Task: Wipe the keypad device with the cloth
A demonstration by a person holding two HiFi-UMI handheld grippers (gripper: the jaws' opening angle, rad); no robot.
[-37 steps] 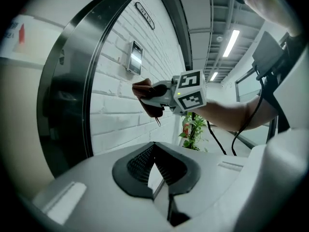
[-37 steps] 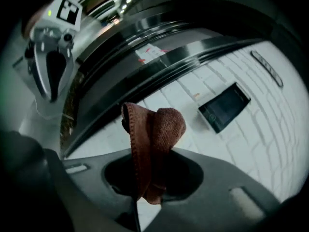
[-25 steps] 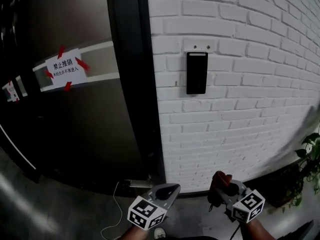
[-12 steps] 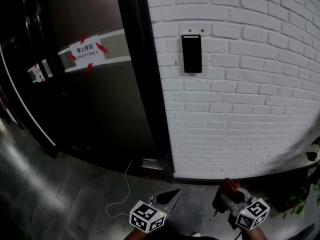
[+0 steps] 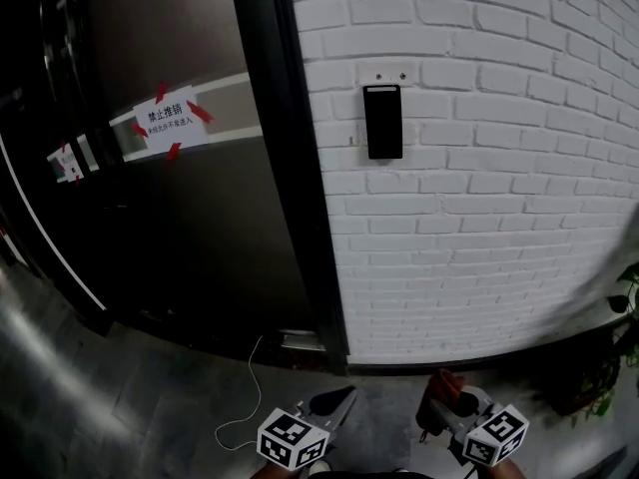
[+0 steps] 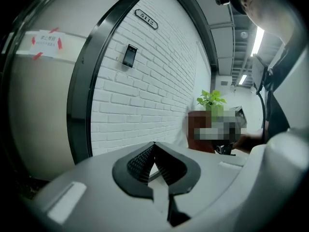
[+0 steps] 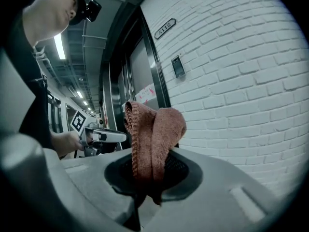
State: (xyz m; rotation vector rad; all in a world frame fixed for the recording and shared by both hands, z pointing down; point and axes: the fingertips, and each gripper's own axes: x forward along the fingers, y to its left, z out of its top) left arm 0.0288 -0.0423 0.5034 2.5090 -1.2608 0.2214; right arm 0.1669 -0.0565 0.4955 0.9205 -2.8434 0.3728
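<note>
On brick wall (image 5: 499,218): keypad device (image 5: 383,121) | plate (image 6: 146,19) "5112" | right tool (image 5: 439,412) pinching cloth (image 7: 154,129)

Wall-mounted keypad device (image 5: 383,121) — bunched cloth (image 7: 153,139)

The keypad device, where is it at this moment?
In the head view the keypad device hangs on the white brick wall, just right of the dark door frame, well above the cloth in the right gripper.
</note>
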